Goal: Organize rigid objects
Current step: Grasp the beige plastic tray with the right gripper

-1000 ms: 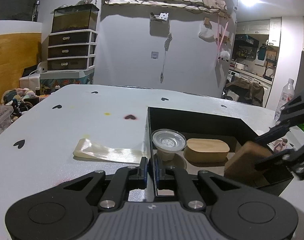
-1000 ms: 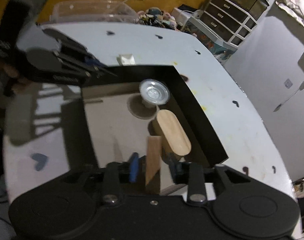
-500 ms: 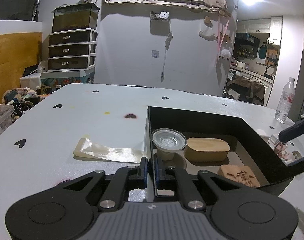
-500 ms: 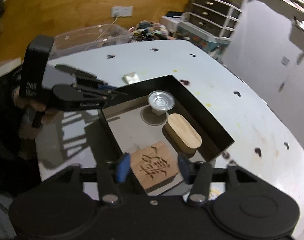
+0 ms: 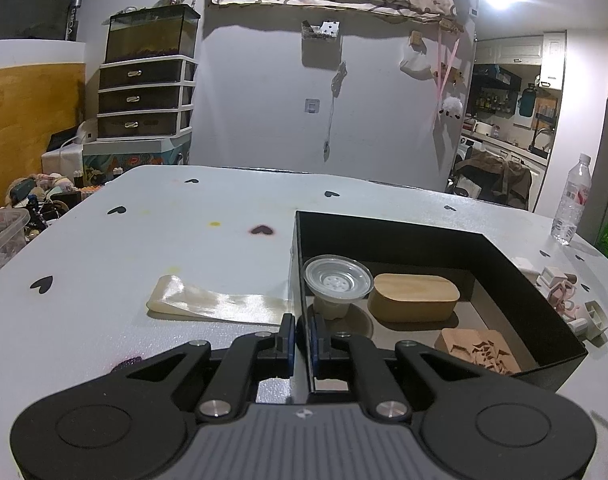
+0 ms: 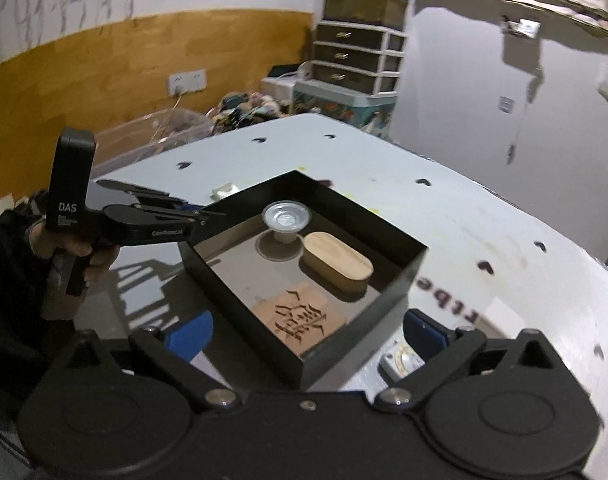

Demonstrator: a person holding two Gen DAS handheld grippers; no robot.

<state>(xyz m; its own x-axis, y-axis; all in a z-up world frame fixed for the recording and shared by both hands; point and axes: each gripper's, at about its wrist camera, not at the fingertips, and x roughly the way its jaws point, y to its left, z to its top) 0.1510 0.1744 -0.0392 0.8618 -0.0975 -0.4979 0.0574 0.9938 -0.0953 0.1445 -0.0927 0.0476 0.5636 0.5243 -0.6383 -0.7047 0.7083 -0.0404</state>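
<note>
While your left gripper (image 5: 300, 340) stays clamped on the near wall of the black box (image 5: 388, 228), any tug could slide it and tip the clear cup (image 5: 338, 282) onto the oval wooden box (image 5: 414, 296). From your right gripper (image 6: 306, 330), jaws opening around nothing, the carved wooden block (image 6: 300, 316) lies flat inside the near corner; lift clear of that wall, since small white pieces (image 6: 400, 360) crowd the table (image 6: 464, 216) just outside.

Box mostly full at far side; near-left floor free.
Black box (image 6: 400, 280) walls block side entry, top open; cup (image 6: 287, 218), oval wood lid (image 6: 338, 258), carved block (image 6: 300, 316) take far/right floor; left gripper (image 5: 300, 338) clamped on near wall; small clutter (image 5: 560, 292) outside right wall; table (image 5: 144, 248) left of box clear exc. ribbon (image 5: 216, 306).
</note>
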